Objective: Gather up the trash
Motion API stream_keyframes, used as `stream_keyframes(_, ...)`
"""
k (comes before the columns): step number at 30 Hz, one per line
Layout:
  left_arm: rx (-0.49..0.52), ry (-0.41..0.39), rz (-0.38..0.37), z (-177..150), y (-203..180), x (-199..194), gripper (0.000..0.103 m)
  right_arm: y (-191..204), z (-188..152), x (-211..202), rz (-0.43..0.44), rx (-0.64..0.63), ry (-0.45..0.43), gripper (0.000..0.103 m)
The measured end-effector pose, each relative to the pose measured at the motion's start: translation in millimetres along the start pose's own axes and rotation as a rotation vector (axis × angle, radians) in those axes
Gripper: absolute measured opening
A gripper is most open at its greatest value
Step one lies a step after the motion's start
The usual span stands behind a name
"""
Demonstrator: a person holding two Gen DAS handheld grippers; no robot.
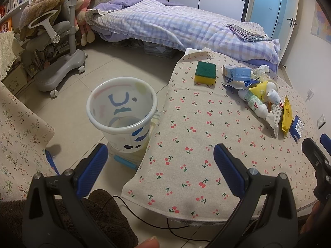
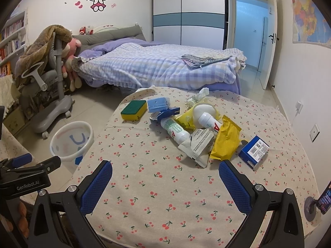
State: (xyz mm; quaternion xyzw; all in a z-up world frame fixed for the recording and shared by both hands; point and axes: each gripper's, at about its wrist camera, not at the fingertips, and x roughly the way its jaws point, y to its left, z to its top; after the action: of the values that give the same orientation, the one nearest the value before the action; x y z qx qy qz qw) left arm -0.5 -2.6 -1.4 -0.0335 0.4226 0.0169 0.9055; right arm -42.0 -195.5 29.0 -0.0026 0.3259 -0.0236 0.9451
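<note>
A heap of trash lies on the cherry-print table [image 2: 169, 188]: a white bottle [image 2: 175, 131], a yellow wrapper [image 2: 226, 140], a white torn packet [image 2: 198, 144], a blue box [image 2: 254, 150], a light blue carton [image 2: 158, 104] and crumpled tissue [image 2: 198, 97]. A white bin [image 1: 122, 111] stands on the floor left of the table, empty inside. My left gripper [image 1: 160, 161] is open above the table's left edge, nothing between its fingers. My right gripper [image 2: 165, 177] is open over the near table, short of the heap. The same pile [image 1: 262, 97] sits far right in the left wrist view.
A green and yellow sponge [image 2: 133, 109] lies at the table's far left. A grey wheeled chair [image 1: 60, 47] stands beyond the bin, and a bed [image 2: 157, 66] behind the table. A phone on a stand [image 2: 322, 200] sits at the right edge. A floral cloth [image 1: 18, 136] hangs left.
</note>
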Motion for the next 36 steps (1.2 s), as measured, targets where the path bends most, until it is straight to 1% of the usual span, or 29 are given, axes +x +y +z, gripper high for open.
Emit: stream_keyframes(36, 0.013, -0.003, 0.003, 1.4, -2.2, -2.4, 0.102, 2.2, -1.1, -0.3, -0.003, -0.003, -0.003, 0.103)
